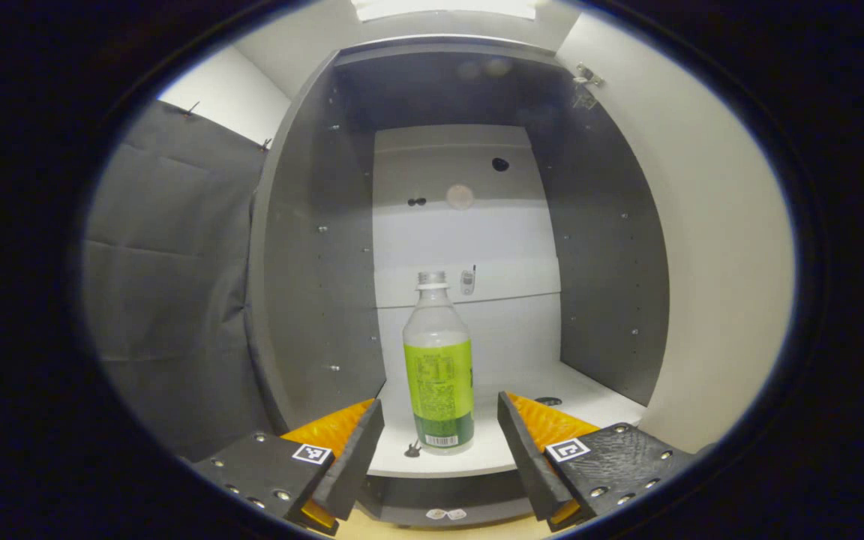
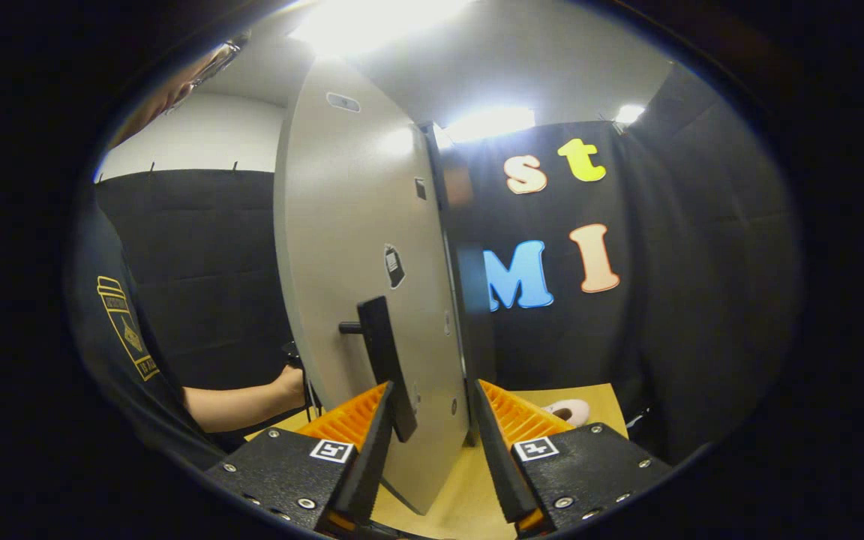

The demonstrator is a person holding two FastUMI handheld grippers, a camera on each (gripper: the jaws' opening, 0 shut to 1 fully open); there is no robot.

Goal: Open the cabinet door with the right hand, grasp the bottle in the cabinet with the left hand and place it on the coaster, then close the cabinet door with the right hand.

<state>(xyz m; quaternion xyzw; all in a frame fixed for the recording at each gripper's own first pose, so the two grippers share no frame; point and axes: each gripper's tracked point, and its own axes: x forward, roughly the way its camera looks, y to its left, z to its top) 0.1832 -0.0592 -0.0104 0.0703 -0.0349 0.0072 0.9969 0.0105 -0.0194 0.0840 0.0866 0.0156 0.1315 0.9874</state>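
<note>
A clear bottle (image 1: 438,367) with a green label and a pale cap stands upright near the front edge of the white shelf (image 1: 597,394) inside the open cabinet. My left gripper (image 1: 439,405) is open, one finger on each side of the bottle's lower part, with a gap on both sides. In the right gripper view the pale cabinet door (image 2: 349,247) stands swung open, seen nearly edge-on. My right gripper (image 2: 432,390) is open and straddles the door's lower edge, its left finger next to the dark bar handle (image 2: 381,360). A pinkish coaster (image 2: 571,411) lies on the wooden table behind the door.
The cabinet's dark side walls (image 1: 312,277) close in left and right of the bottle, and the open door's inner face (image 1: 709,247) stands at the right. A person's forearm (image 2: 244,405) and dark sleeve reach in left of the door. Black cloth hangs behind the wooden table (image 2: 462,487).
</note>
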